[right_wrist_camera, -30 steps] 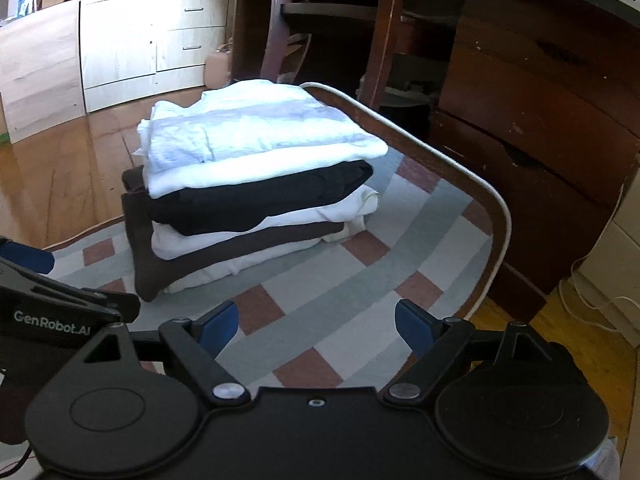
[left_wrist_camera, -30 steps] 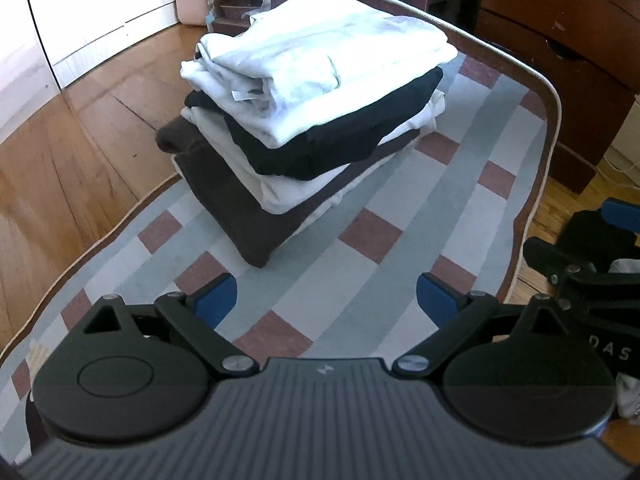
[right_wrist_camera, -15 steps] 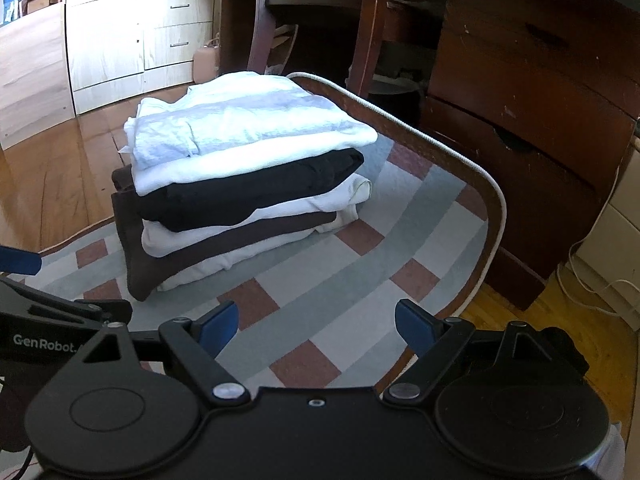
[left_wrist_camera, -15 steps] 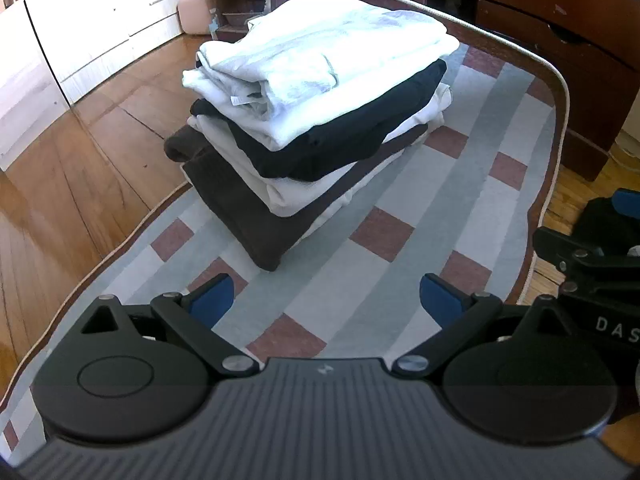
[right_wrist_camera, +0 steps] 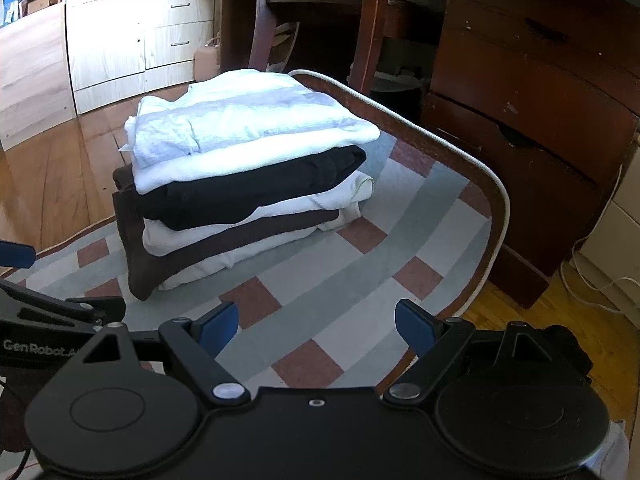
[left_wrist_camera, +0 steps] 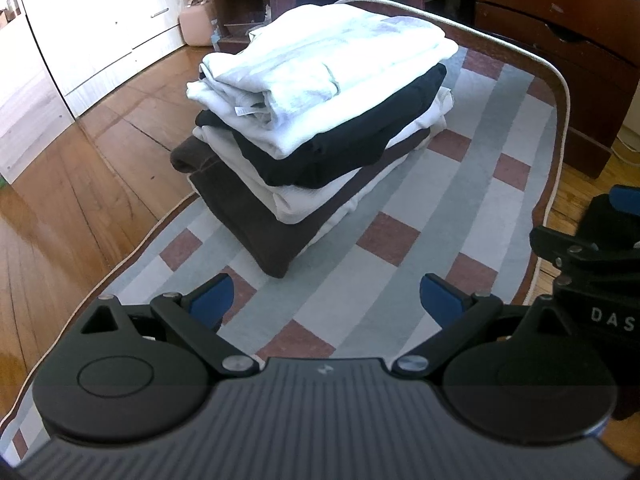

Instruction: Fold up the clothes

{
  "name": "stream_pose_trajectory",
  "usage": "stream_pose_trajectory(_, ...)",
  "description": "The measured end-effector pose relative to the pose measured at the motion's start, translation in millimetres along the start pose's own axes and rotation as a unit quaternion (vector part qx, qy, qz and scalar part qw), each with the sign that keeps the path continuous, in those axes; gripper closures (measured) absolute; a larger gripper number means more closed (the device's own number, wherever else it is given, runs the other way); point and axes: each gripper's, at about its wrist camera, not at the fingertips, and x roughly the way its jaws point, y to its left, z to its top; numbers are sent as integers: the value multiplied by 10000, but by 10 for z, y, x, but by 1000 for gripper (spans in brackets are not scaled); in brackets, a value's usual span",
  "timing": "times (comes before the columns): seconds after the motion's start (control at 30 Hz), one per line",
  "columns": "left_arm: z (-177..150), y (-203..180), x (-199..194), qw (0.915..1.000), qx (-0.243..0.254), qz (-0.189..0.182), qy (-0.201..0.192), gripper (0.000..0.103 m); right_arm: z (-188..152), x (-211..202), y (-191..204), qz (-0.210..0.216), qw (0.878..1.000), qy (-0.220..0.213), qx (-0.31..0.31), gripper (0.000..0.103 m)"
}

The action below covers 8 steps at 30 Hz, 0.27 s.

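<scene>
A stack of folded clothes (left_wrist_camera: 320, 120) (right_wrist_camera: 248, 176) rests on a striped, checked rug (left_wrist_camera: 400, 272) (right_wrist_camera: 360, 272). White garments, a black one and a brown one alternate in the pile, with a pale white piece on top. My left gripper (left_wrist_camera: 326, 300) hovers open over the rug, short of the stack, with nothing between its blue pads. My right gripper (right_wrist_camera: 316, 324) is open too and empty, in front of the pile's near corner. Each gripper shows at the edge of the other's view: the right gripper (left_wrist_camera: 592, 256) and the left gripper (right_wrist_camera: 48, 312).
Wooden floor (left_wrist_camera: 60, 200) surrounds the rug. A dark wooden dresser (right_wrist_camera: 532, 100) stands at the right, chair legs (right_wrist_camera: 368, 24) behind the stack, pale cabinets (right_wrist_camera: 120, 32) at the back left, and a pink bag (left_wrist_camera: 196, 28) by them. A cable (right_wrist_camera: 600, 272) lies on the floor at right.
Both grippers have drawn back and risen slightly from the stack, staying open. The pile itself has not moved.
</scene>
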Motion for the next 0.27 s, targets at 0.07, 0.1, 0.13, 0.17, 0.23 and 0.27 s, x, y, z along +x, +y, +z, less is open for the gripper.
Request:
stream_pose_trajectory(0.07,0,-6,-10,10000,7,-26,-22,2,-1,-6,3,-19,10000,-9,-8,15)
stream_pose_trajectory(0.1,-2,-10,-17,10000,21,-32,-38,2,-3,-14,4,-30,10000,-19,-2,15)
stream_pose_trajectory(0.13,-5,-17,-23,10000,46,-36,-49,2,-2,-15,6,-40,10000,-24,5,15)
stream_pose_trajectory(0.17,-6,-22,-29,9999,79,-53,-50,2,4,-10,11,-46,10000,-22,3,15)
stream_pose_trajectory(0.23,-6,-31,-59,9998,175,-102,-63,2,10,-8,38,-94,10000,-9,-21,15)
stream_pose_trajectory(0.27,-6,-31,-83,9997,221,-106,-93,1,13,-12,57,-123,9999,-16,-51,15)
